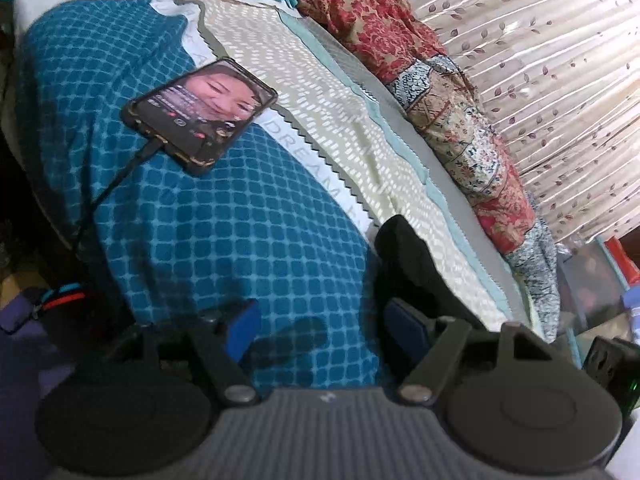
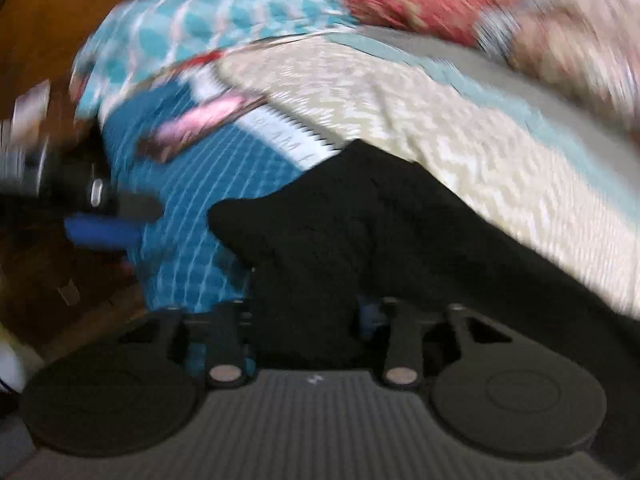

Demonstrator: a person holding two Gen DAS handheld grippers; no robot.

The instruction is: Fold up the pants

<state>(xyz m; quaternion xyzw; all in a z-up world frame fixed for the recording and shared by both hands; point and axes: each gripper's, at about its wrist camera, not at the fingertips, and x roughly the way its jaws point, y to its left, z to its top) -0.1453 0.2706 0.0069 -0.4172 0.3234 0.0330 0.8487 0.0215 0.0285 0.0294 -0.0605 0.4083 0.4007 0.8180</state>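
Note:
The black pants point(image 2: 360, 220) lie bunched on a teal checked bedspread point(image 1: 200, 248), reaching out toward a cream dotted band. In the blurred right wrist view my right gripper point(image 2: 306, 320) is shut on the pants, and the black cloth fills the gap between its fingers and hides most of the pads. The left wrist view shows one end of the pants point(image 1: 412, 264) just beyond the right finger. My left gripper point(image 1: 324, 332) stands open over bare bedspread, nothing between its blue pads point(image 1: 244, 328). It also shows at the left edge of the right wrist view, beside the bed.
A phone point(image 1: 200, 116) with a lit screen and a charging cable lies on the bedspread ahead of the left gripper. A red floral quilt point(image 1: 460, 132) is heaped along the far side before a pleated curtain point(image 1: 540, 60). A teal patterned pillow point(image 2: 208, 28) sits at the bed's head.

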